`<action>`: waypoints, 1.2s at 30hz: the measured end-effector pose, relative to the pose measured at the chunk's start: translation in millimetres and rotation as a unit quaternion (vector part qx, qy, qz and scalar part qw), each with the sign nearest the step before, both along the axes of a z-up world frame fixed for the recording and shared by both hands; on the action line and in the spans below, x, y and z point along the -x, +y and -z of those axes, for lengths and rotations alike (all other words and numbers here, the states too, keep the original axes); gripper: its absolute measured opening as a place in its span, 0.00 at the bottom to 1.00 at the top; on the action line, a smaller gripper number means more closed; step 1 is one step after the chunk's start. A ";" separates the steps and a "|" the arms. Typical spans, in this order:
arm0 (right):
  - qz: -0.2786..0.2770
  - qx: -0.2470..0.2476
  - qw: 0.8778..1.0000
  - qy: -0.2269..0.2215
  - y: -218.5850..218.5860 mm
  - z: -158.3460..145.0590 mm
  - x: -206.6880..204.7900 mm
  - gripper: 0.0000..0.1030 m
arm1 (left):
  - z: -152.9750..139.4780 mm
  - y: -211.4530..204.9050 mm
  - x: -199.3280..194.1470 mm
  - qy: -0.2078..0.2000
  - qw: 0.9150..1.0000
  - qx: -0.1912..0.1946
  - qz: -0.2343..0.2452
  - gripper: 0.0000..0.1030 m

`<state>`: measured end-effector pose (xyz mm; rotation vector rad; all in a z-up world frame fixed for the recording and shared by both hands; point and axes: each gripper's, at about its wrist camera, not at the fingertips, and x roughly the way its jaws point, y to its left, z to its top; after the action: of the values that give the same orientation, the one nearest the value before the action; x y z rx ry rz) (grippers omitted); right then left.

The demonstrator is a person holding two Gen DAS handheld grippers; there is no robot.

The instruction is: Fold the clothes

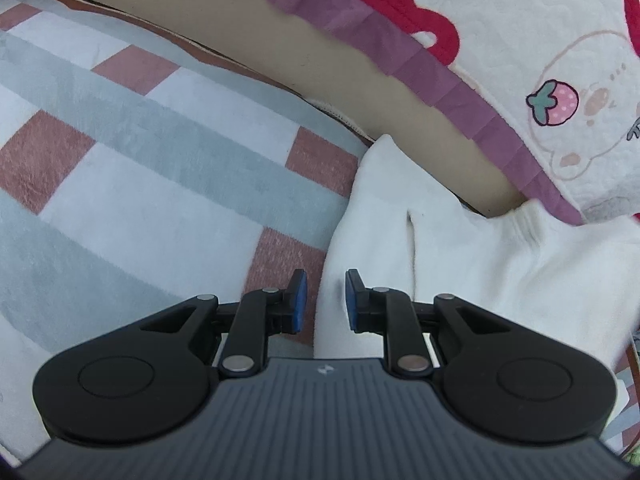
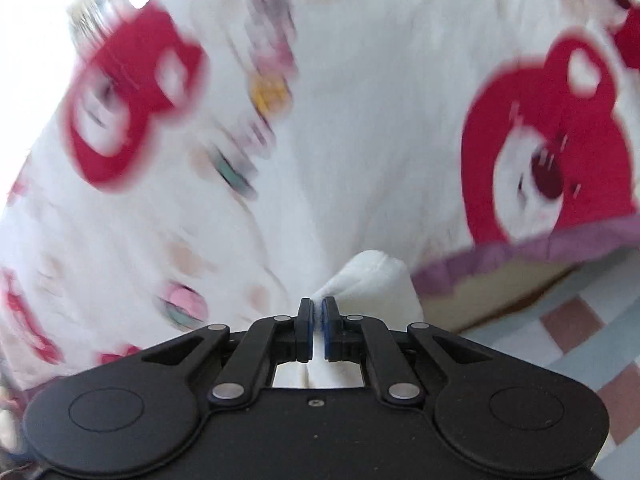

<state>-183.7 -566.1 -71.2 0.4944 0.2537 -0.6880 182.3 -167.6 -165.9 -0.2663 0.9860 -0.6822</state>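
Note:
A white fleece garment lies bunched on the checked blanket, reaching under the quilt's edge. My left gripper is open, its jaws astride the garment's left edge, with nothing gripped. My right gripper is shut on a fold of the white garment, which sticks up past the fingertips. The right wrist view is blurred by motion.
A white quilt with red bears, strawberries and a purple frilled border lies along the far right; it fills the right wrist view. A tan strip of mattress shows between quilt and blanket. The checked blanket also shows at the right.

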 end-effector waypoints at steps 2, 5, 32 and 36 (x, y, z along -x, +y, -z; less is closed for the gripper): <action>0.017 0.021 0.999 0.022 -0.5 -4.8 18.1 0.06 | 1.0 0.4 -0.1 0.002 1.000 0.000 -0.001 0.18; 0.086 0.014 0.984 0.154 -30.7 28.3 32.1 0.07 | 1.8 0.1 3.3 0.005 1.000 -0.002 0.005 0.18; 0.048 -0.182 0.982 0.016 -76.3 126.6 28.6 0.10 | 2.3 -154.4 -69.8 -0.001 0.992 -0.009 0.124 0.53; -0.016 -0.102 0.994 -0.034 -58.7 76.7 22.0 0.08 | -23.2 -145.6 -48.8 -0.080 0.988 -0.004 0.135 0.06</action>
<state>-205.7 -624.8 -148.0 0.7059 0.2689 -0.6164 231.1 -313.2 -142.6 -0.0699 0.8786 -0.9313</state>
